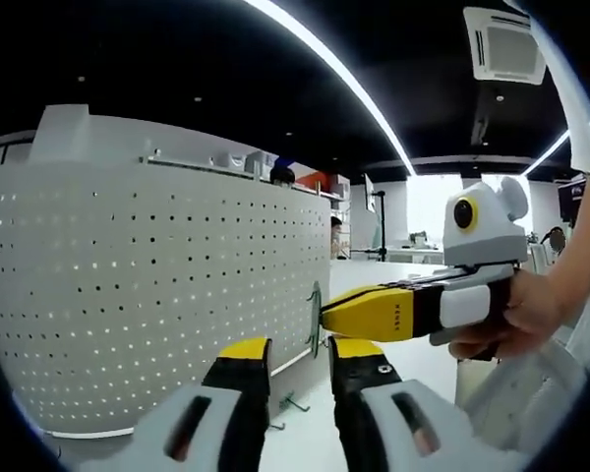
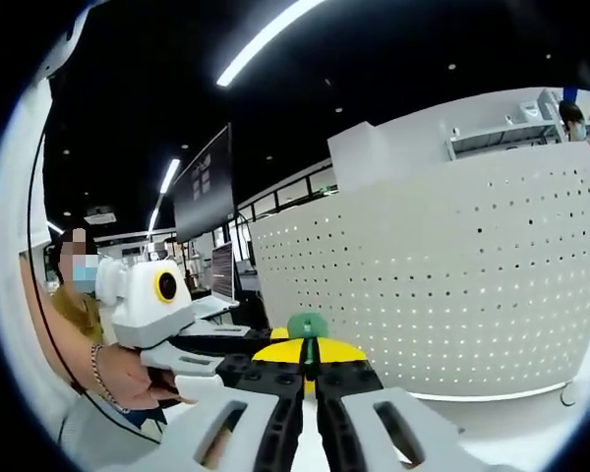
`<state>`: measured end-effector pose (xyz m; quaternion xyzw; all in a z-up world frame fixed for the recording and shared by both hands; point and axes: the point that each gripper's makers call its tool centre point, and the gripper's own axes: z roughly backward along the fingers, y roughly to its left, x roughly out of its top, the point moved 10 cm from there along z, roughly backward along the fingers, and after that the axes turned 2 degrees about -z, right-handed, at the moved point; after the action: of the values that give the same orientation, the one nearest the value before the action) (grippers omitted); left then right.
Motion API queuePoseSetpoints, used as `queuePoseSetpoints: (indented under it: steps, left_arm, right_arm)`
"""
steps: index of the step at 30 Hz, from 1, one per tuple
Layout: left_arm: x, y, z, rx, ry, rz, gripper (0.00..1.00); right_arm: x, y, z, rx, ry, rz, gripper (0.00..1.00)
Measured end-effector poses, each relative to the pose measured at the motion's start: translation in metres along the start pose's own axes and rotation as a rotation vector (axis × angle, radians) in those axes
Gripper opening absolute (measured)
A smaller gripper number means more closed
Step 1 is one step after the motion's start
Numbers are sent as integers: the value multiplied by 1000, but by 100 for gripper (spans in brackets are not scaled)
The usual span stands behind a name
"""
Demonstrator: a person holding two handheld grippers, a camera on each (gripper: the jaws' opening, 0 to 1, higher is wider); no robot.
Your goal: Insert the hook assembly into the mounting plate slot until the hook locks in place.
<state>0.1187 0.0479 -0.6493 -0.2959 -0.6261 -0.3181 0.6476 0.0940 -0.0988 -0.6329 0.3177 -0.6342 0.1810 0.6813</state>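
As the right gripper [image 1: 324, 317] is clamped on the hook [image 2: 308, 325] | I judge it light, stiff, thin | left gripper [image 1: 297, 356] parted, holds nothing | perforated panel [image 1: 147, 285] near.

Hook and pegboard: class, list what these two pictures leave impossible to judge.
- Right gripper view: the hook below its green top is hidden between the shut right tongs.
- Left gripper view: the hook is thin and edge-on; whether it has entered the pegboard is unclear.
- Left gripper view: small hooks on the table are too small to identify.
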Motion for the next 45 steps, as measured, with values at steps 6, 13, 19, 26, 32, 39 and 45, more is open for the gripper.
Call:
queuePoseSetpoints:
  steps: [6, 13, 19, 26, 32, 39, 45]
  left_arm:
    - [-5, -2, -2, -14, 29, -8, 45]
    - [-9, -2, -5, -16, 68, 5, 69]
    - [-12, -3, -6, -18, 85, 3, 81]
    - [-13, -1, -4, -9, 92, 15, 78]
    - [-15, -1, -4, -9, 98, 22, 78]
    - [-17, 0, -3, -3, 102, 24, 76]
    - [-15, 2, -1, 8, 99, 20, 77]
  right_arm:
    - [-1, 0, 0, 3, 2, 0, 0]
    - [-2, -1, 0, 1, 7, -5, 0]
    - [-2, 0, 0, 2, 9, -7, 0]
    - [3, -5, 1, -51, 15, 14, 0]
    - [16, -16, 7, -243, 53, 191, 0]
    - [23, -26, 10, -306, 38, 167, 0]
    - [25, -28, 7, -300, 32, 150, 0]
